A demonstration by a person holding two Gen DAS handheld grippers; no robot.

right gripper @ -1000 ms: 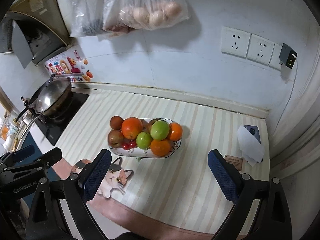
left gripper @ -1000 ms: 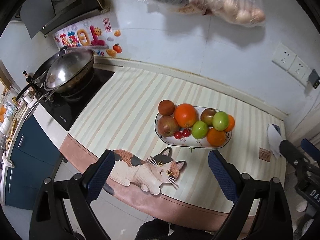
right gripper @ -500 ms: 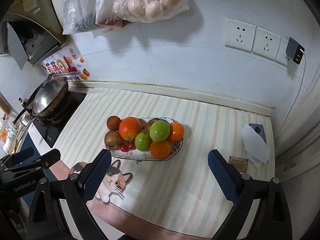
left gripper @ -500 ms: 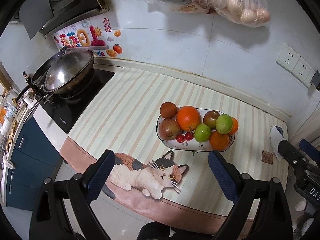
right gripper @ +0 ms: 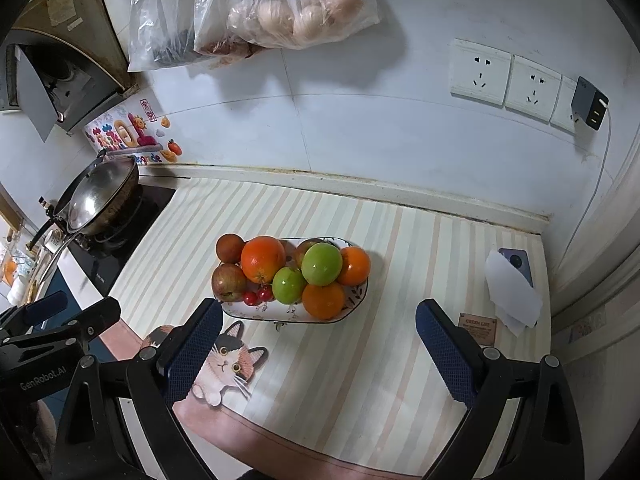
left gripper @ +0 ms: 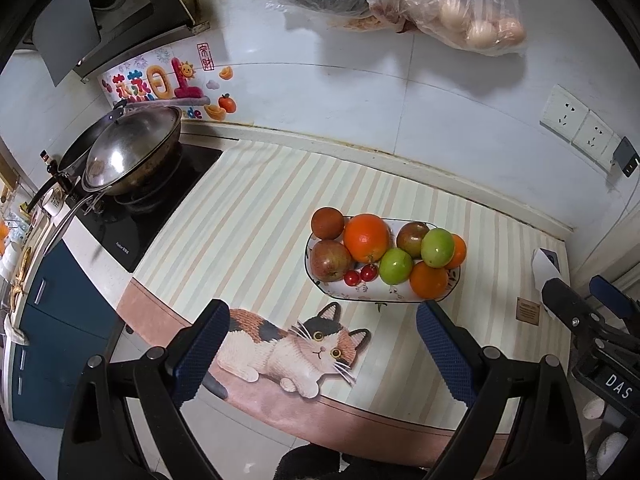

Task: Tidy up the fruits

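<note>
A white oval plate sits on the striped counter mat, piled with fruit: a big orange, red apples, two green apples, smaller oranges, two cherries and a brown fruit. My left gripper is open and empty, above the mat's front edge. My right gripper is open and empty, in front of the plate.
A lidded wok stands on the stove at the left. A tissue and phone and a small card lie at the right. Bags of food hang on the wall. Wall sockets are at upper right.
Both grippers have drifted slightly back and up from the counter; the plate appears a little lower and farther in both views. Nothing was grasped.
</note>
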